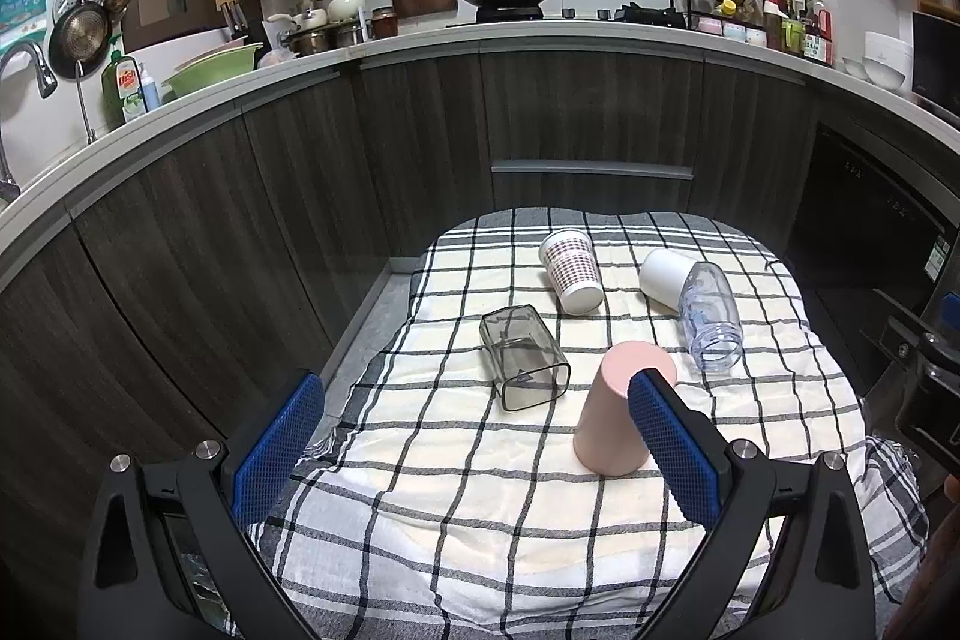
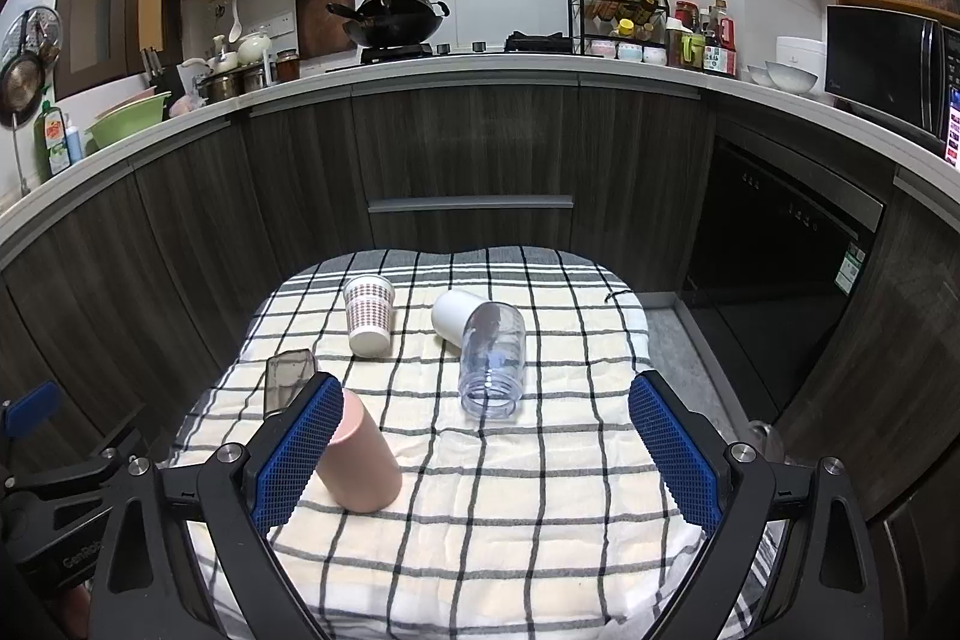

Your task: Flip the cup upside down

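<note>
Hovering low over the checked cloth (image 1: 456, 508), both grippers' fingers (image 2: 300, 454) spread wide, grasping nothing.

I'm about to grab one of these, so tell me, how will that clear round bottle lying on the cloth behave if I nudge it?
The clear bottle lies on its side with round walls, so it will probably roll sideways. It looks empty and thin, likely light. Its base rests against the white cup, which may shift too.
</note>
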